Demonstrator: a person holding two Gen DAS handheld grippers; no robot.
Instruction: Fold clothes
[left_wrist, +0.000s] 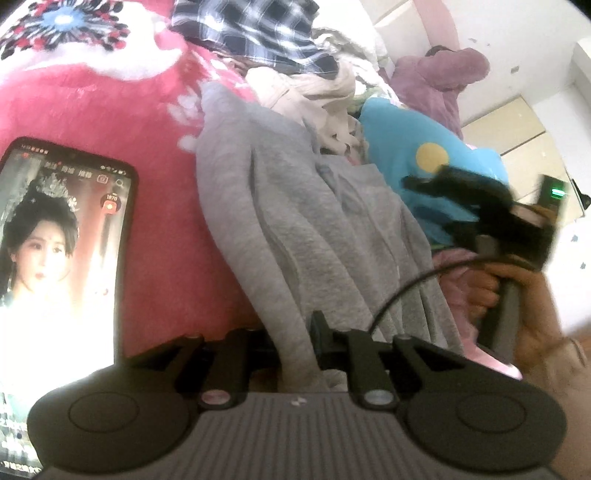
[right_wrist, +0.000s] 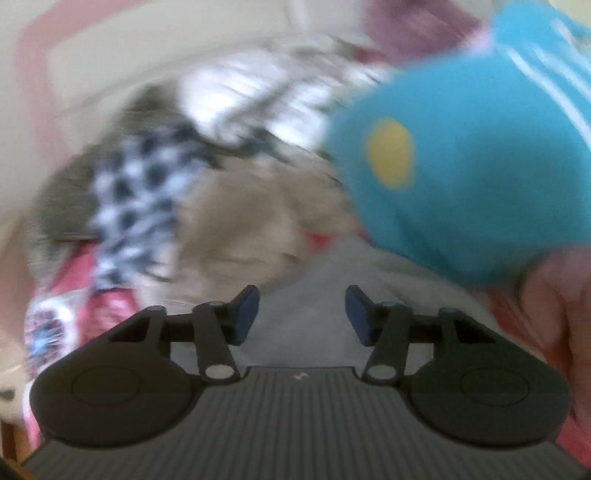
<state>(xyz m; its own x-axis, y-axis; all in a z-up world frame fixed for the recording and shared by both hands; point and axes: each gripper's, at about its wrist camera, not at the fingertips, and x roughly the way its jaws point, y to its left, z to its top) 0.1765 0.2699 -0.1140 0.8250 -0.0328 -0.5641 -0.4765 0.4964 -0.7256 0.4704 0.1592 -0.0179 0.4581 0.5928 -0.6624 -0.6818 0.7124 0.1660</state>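
Left tongs (left_wrist: 297, 345) pinching grey garment (left_wrist: 295, 236) edge, right tongs (right_wrist: 302, 314) apart, empty, beside blue garment (right_wrist: 472, 166).

Bright daylight; heavy motion blur, fisheye-warped edges.

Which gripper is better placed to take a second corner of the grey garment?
The right gripper, probably: its jaws stand open and empty above the grey garment, whereas the left gripper is already shut on it.

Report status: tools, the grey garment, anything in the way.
Left tool shut on grey garment. Right tool open, nothing between pads. Phone lies on the pink blanket beside the garment; clothes pile behind.
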